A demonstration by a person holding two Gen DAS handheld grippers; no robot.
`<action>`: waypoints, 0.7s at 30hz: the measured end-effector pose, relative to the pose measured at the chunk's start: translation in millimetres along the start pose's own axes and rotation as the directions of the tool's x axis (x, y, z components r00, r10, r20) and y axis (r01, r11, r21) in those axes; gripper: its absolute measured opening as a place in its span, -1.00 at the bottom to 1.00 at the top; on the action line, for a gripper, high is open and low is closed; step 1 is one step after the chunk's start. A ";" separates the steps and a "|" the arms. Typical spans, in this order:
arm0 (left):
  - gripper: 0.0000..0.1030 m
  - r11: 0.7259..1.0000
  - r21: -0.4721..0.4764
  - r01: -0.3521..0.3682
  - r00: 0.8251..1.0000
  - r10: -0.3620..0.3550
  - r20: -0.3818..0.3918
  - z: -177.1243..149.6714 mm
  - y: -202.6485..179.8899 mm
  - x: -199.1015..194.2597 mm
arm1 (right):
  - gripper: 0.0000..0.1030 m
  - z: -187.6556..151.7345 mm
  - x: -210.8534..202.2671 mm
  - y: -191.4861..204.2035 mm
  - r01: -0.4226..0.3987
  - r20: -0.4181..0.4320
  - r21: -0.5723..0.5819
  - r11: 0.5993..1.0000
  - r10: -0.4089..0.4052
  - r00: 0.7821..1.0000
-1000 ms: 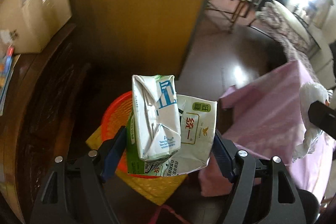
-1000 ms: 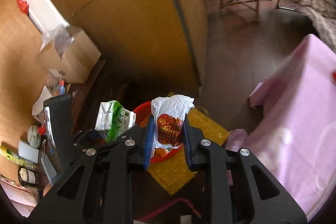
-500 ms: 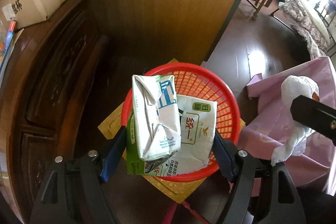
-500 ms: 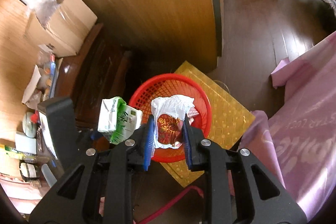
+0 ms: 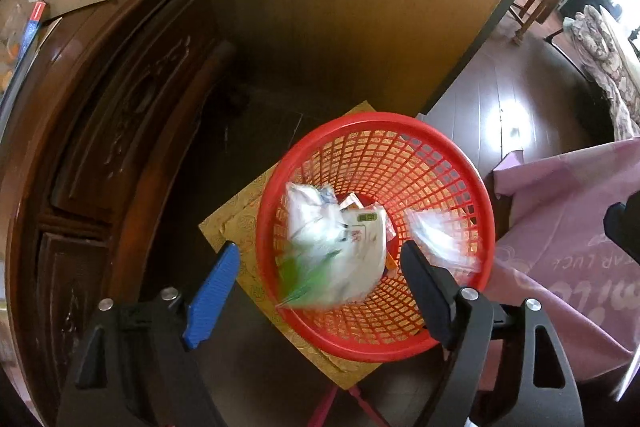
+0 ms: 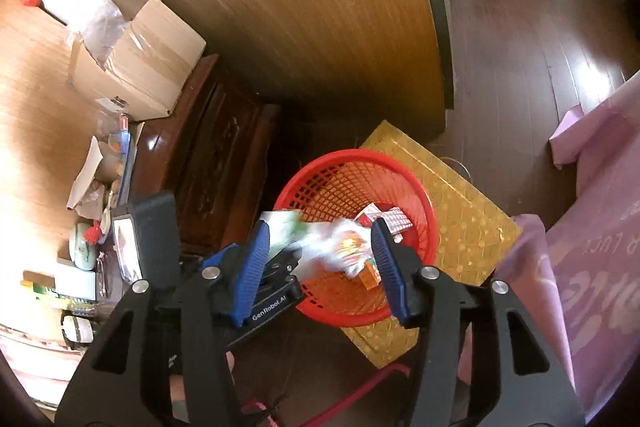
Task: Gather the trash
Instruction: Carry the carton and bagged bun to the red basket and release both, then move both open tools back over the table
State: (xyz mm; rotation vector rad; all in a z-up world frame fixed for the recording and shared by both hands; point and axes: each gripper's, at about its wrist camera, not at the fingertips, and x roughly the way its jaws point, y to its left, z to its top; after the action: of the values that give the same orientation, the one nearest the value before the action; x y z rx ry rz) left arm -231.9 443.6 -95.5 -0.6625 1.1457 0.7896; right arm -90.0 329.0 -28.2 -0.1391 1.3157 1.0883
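Gaping wide, the left gripper [image 5: 316, 287] holds nothing; its blue pad [image 5: 212, 295] sits left of the red basket [image 5: 448, 163] and its dark finger [image 5: 424, 295] crosses the basket's near right wall. Between and just beyond those fingers, a blurred white-and-green milk carton [image 5: 340, 251] is inside the basket, free of both fingers. Its long axis runs from the green end at lower left, near the rim, up toward the white end deeper in the basket. A blurred clear-white plastic bag [image 5: 440, 243] shows right of the carton, just past the dark finger.

The right gripper [image 6: 320, 259] is likewise spread wide and empty, both blue pads [image 6: 256, 267] apart over the basket's [image 6: 352, 163] near rim. Between them the white bag with a red-orange print [image 6: 344, 247] is blurred inside the basket, touching neither pad; the carton [image 6: 284, 223] smears green and white just behind the left pad. Its direction cannot be told here.

I count one carton, one bag, and a few small wrappers [image 6: 384, 217] on the basket floor, too blurred to number. One basket stands on one gold patterned box [image 6: 460, 211]. Beside it are a dark carved cabinet [image 5: 104, 131], a cardboard box [image 6: 136, 67] on top, and a pink cloth [image 5: 568, 239] to the right.
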 end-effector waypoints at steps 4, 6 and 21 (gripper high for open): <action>0.64 1.000 -0.013 0.004 1.000 -0.004 0.004 0.9 1.8 -3.8 | 0.02 -0.3 -4.5 -0.9 0.021 0.010 -0.008 1.000 -0.021 1.000; 0.65 1.000 -0.014 0.010 1.000 -0.010 0.005 1.6 1.3 -6.3 | 0.02 -0.3 -8.5 -1.4 0.055 0.033 -0.017 0.998 -0.055 0.998; 0.74 0.995 0.095 0.031 0.996 -0.039 0.081 -0.9 -40.5 -56.0 | 0.03 -3.5 -66.8 -24.1 0.147 0.188 0.051 0.988 -0.154 0.970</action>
State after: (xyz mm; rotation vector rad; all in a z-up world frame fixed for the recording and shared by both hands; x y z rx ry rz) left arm -210.8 408.6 -39.7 -0.5654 1.0861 0.7230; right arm -66.6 276.7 13.8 -0.1023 1.1325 0.9240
